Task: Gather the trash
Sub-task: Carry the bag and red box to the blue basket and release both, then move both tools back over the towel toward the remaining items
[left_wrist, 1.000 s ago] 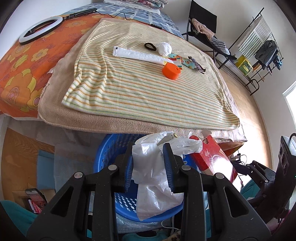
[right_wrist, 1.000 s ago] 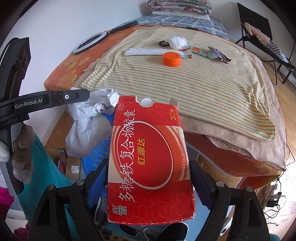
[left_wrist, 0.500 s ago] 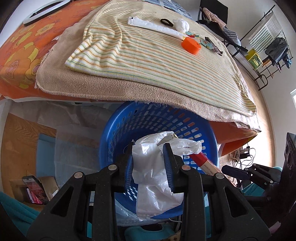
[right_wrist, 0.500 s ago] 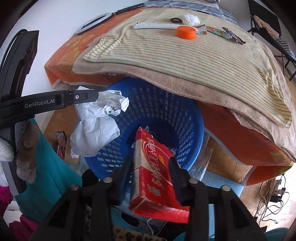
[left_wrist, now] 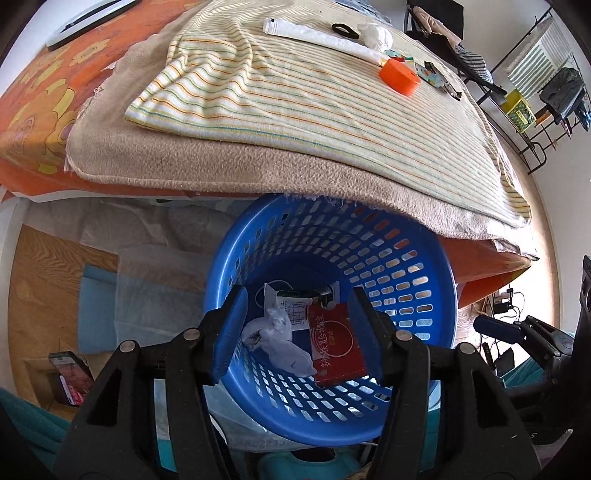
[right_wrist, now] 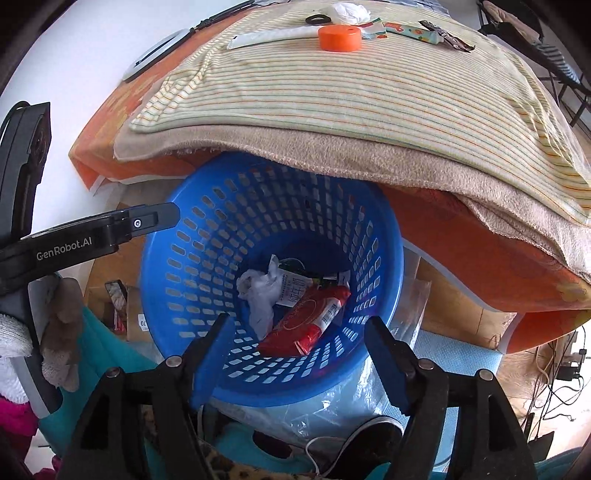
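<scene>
Left tool [left_wrist: 299,334], right tool [right_wrist: 299,354]: fingers apart, empty, above blue basket [left_wrist: 424,295]. Basket contents: red box [right_wrist: 304,321], crumpled white bag [right_wrist: 258,295], paper scraps. Bed, far edge: orange lid [right_wrist: 340,38], white wad [right_wrist: 345,13], wrappers [right_wrist: 428,31].

One blue basket [left_wrist: 406,266]. Inside the basket: one red box [left_wrist: 338,345], one white bag [left_wrist: 275,338]. Behind the basket, on the bed: one orange lid [left_wrist: 399,75].

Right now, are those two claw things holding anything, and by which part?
Nothing is held. The left gripper and right gripper are both open above the blue basket; the red box and white bag lie inside.
</scene>
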A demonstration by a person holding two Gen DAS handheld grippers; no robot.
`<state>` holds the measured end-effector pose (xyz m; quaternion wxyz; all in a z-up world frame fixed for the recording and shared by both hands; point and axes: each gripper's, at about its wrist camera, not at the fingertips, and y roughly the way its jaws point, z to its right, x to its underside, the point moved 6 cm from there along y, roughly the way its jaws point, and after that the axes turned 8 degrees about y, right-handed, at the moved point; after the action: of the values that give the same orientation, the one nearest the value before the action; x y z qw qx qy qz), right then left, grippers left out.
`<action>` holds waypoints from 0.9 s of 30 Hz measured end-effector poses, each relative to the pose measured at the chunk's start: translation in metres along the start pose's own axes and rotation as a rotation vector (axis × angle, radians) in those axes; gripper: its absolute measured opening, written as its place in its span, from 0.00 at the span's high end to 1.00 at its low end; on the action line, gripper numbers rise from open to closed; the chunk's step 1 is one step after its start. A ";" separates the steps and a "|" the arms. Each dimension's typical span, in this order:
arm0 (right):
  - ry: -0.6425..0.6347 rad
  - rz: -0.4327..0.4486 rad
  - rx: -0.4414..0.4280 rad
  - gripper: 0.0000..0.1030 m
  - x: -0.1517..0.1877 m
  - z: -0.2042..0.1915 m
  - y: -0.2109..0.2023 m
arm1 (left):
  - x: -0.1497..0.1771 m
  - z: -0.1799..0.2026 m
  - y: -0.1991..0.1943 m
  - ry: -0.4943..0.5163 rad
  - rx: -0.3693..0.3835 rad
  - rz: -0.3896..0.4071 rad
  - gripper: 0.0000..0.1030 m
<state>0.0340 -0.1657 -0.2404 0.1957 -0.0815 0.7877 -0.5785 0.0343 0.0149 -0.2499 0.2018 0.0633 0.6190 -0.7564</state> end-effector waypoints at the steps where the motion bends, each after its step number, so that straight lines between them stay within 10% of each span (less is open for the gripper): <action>1: 0.004 0.000 0.001 0.25 -0.001 0.001 0.000 | 0.000 0.000 -0.001 0.002 -0.003 0.002 0.44; 27: 0.073 0.174 0.038 0.17 -0.051 0.038 -0.052 | -0.090 0.023 -0.045 0.160 -0.045 0.142 0.44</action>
<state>0.0910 -0.1979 -0.1899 0.2182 0.0121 0.7873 -0.5766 0.1026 0.0199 -0.1728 0.2059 0.1628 0.6439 -0.7187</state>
